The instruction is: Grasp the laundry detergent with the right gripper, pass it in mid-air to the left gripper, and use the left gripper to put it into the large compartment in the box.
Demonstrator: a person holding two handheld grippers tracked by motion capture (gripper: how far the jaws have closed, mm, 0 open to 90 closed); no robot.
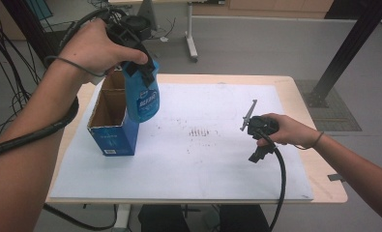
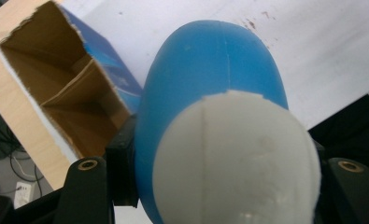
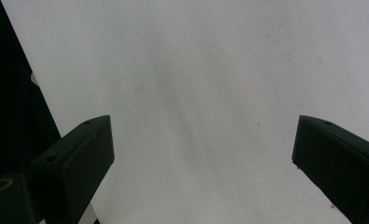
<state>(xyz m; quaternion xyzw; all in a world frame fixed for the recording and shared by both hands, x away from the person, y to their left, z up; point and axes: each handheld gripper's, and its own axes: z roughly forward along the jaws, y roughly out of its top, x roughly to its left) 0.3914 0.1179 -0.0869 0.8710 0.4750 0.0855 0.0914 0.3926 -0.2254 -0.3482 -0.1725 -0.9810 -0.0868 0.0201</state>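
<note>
Clamped between the jaws of the left gripper [image 1: 139,65] — a blue bottle [image 1: 142,99] with a white cap, gripped near its upper end, one black jaw pressed to each side. Held up in the air in the high view, just right of the open cardboard box [image 1: 112,121] and clear of the white sheet [image 1: 203,159] below. Hanging with its long axis close to upright, body and label pointing down toward the table, cap end up by the hand [image 1: 94,48]. Seen end-on in the left gripper view: white cap [image 2: 236,158] nearest the camera, blue body [image 2: 210,65] running away toward the sheet, jaws flanking it at either side of the frame's bottom edge. Box interior [image 2: 65,98] visible to the left there, brown, split by a cardboard divider into two compartments; which one lies nearer the bottle, hard to tell.

Resting low on the right of the sheet — the right gripper [image 1: 256,140], held in the other hand [image 1: 285,130], well apart from bottle and box. Jaws spread wide in the right gripper view, nothing between them but bare white paper [image 3: 196,93].
</note>
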